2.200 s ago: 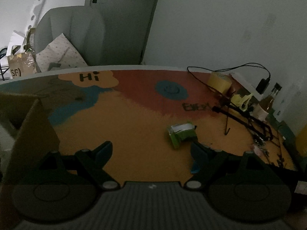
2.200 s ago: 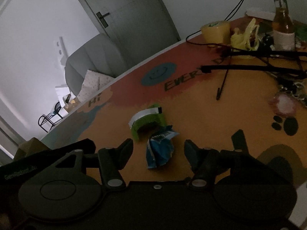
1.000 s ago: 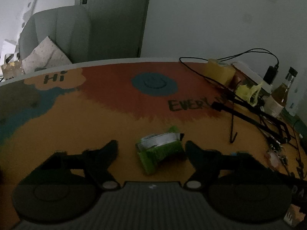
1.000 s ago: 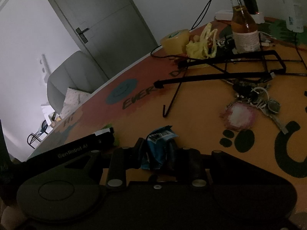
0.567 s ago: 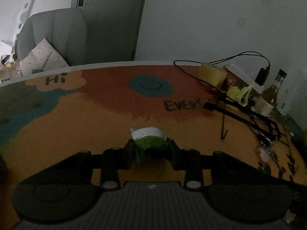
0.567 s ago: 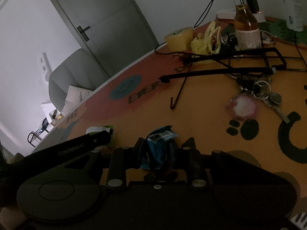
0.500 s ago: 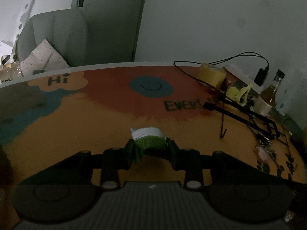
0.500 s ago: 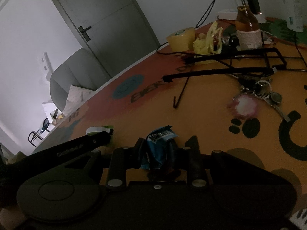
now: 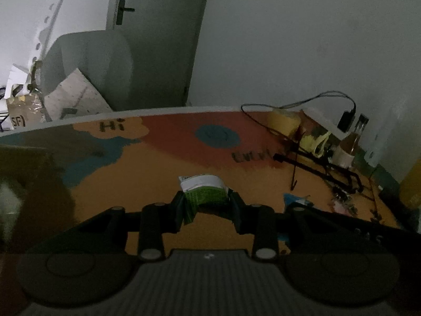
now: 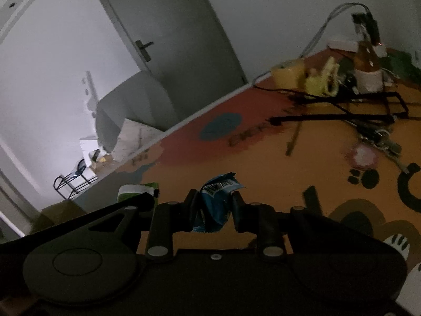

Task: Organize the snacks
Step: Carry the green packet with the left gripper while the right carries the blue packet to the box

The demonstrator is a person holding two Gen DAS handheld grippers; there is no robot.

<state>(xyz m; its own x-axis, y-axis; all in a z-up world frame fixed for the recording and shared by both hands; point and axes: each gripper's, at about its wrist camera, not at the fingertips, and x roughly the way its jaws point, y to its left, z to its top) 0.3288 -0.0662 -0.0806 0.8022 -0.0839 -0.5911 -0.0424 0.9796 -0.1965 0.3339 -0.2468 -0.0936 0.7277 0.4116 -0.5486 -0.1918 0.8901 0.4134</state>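
In the left wrist view my left gripper (image 9: 206,201) is shut on a green and white snack packet (image 9: 204,192), held off the colourful table mat (image 9: 147,168). The right wrist view shows my right gripper (image 10: 213,205) shut on a crumpled blue snack packet (image 10: 217,197), also above the mat. The left gripper's arm and the green packet (image 10: 136,192) appear at the left of the right wrist view. A bit of the blue packet (image 9: 296,200) shows at the right of the left wrist view.
A cardboard box (image 9: 29,181) stands at the table's left. At the right lie a black wire rack (image 10: 347,108), keys (image 10: 379,142), a tape roll (image 10: 288,75), a yellow bag (image 10: 322,81), a bottle (image 10: 367,65) and cables. A grey chair (image 9: 89,71) stands behind the table.
My left gripper closed on the green packet and lifted it off the mat. Both grippers rose with their packets and swung left, bringing the cardboard box into the left view.
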